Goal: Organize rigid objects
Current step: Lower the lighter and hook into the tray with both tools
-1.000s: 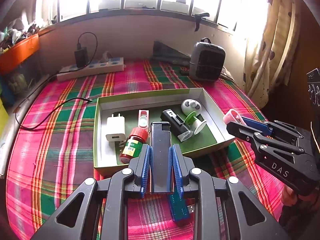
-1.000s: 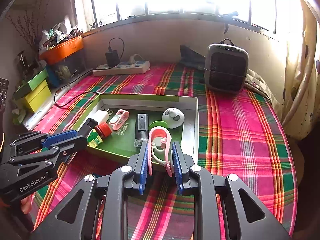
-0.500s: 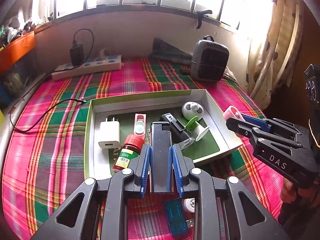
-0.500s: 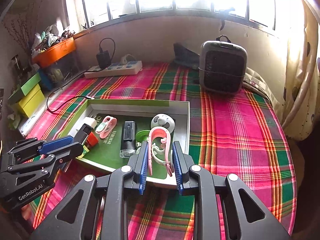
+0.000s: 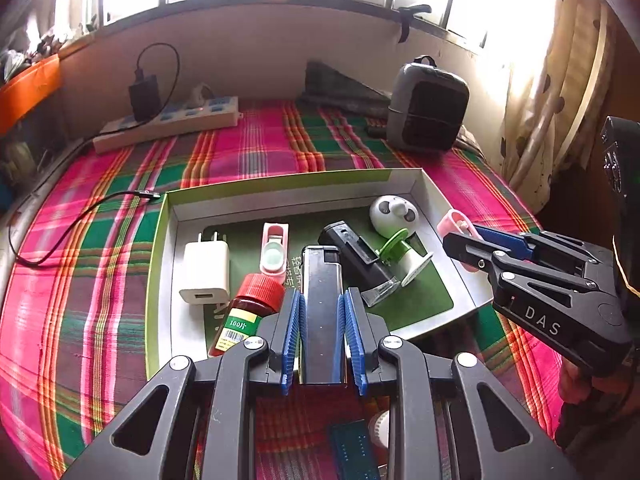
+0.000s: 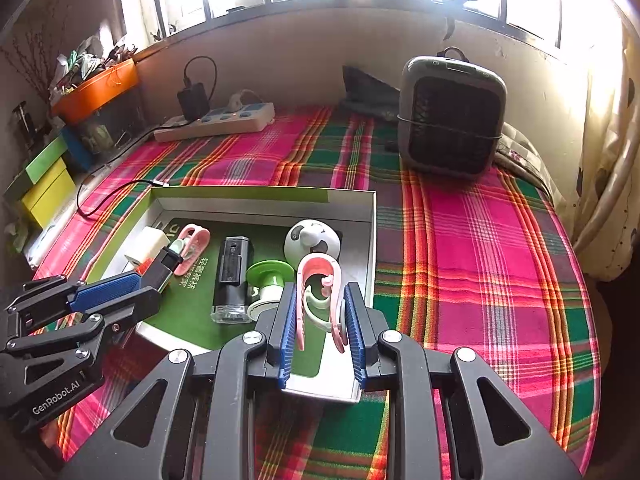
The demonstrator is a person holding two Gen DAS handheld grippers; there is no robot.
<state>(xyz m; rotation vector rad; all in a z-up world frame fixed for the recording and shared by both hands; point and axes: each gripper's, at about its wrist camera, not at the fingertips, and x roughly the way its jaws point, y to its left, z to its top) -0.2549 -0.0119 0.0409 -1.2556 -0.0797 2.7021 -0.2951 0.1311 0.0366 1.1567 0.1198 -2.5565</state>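
A shallow green-rimmed box [image 5: 280, 184] lies on the plaid cloth and holds a white charger [image 5: 205, 270], a red-capped bottle [image 5: 246, 312], a pink clip [image 5: 274, 252], a black flashlight [image 5: 358, 262], a green-and-white piece [image 5: 400, 250] and a white panda-face item [image 5: 393, 215]. My left gripper [image 5: 321, 312] is shut on a black and silver lighter [image 5: 321, 280] above the box's near edge. My right gripper [image 6: 320, 312] is shut on a pink clip [image 6: 320, 292] over the box's [image 6: 260, 194] near right corner.
A grey heater [image 6: 452, 116] stands at the back right. A power strip [image 5: 168, 124] with a black adapter and a loose cable [image 5: 80, 216] lie at the back left. A blue item [image 5: 356, 448] and a white item [image 5: 380, 428] lie under my left gripper.
Both grippers have moved forward over the box with their loads still held. The box and its contents look nearer in both views.
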